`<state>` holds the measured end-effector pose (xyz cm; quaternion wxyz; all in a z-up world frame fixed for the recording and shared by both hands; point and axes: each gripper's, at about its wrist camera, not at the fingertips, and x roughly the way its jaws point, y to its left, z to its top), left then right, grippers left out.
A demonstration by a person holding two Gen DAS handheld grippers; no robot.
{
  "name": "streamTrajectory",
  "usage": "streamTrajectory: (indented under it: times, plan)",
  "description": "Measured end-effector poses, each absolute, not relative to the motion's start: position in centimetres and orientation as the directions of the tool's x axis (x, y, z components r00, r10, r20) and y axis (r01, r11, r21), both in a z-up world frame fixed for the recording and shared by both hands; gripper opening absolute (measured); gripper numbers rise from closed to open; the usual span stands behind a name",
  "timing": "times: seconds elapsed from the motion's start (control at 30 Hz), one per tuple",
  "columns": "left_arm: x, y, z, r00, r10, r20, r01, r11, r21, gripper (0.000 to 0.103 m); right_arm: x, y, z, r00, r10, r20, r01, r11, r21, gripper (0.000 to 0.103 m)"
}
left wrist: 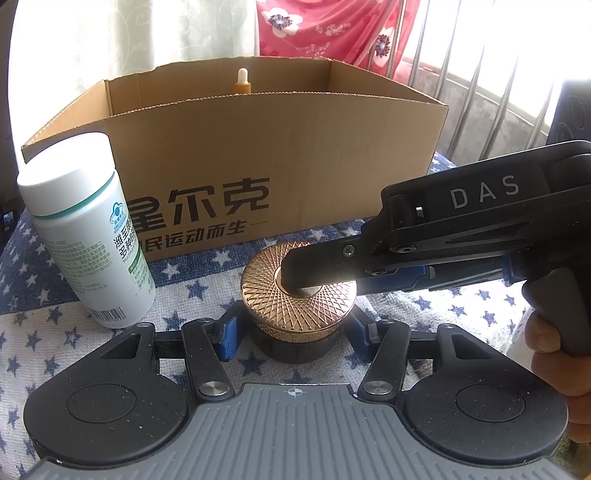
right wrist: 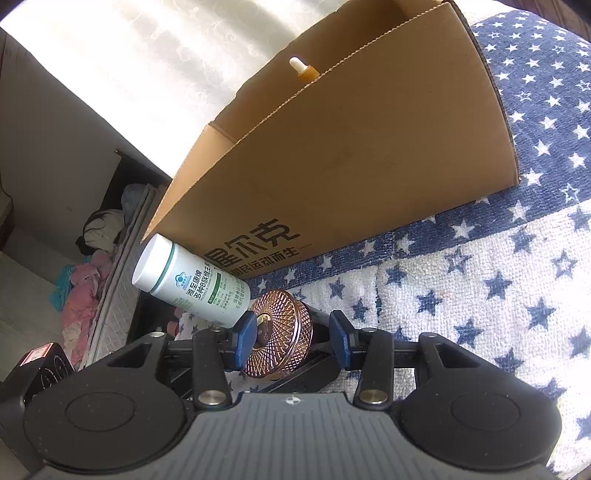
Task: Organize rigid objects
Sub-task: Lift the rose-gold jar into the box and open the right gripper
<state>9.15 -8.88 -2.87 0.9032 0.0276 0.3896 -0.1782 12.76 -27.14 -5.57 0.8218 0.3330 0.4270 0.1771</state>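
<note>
A dark jar with a gold patterned lid stands on the star-print cloth in front of a cardboard box. My left gripper is shut on it, a blue pad against each side. My right gripper reaches in from the right with one finger lying over the lid's top. In the right wrist view the jar sits between the blue pads of my right gripper; the right pad stands a little off it, so these jaws are open. A white pill bottle stands to the jar's left.
An orange dropper bottle stands inside the open box. A hand holds the right gripper's handle. Window bars and red floral fabric lie behind. Clothes lie on the floor past the cloth's left edge.
</note>
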Motion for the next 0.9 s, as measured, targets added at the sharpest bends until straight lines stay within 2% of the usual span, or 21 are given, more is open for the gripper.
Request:
streamTrajectory:
  times: [0.9]
  plan:
    - [9.30, -9.17, -2.93, 0.634, -0.293, -0.715, 0.339, 0.937, -0.083, 0.057, 12.53, -27.20, -5.80, 0.568, 0.582, -0.582, -0.016, 0.715, 0.699, 0.052]
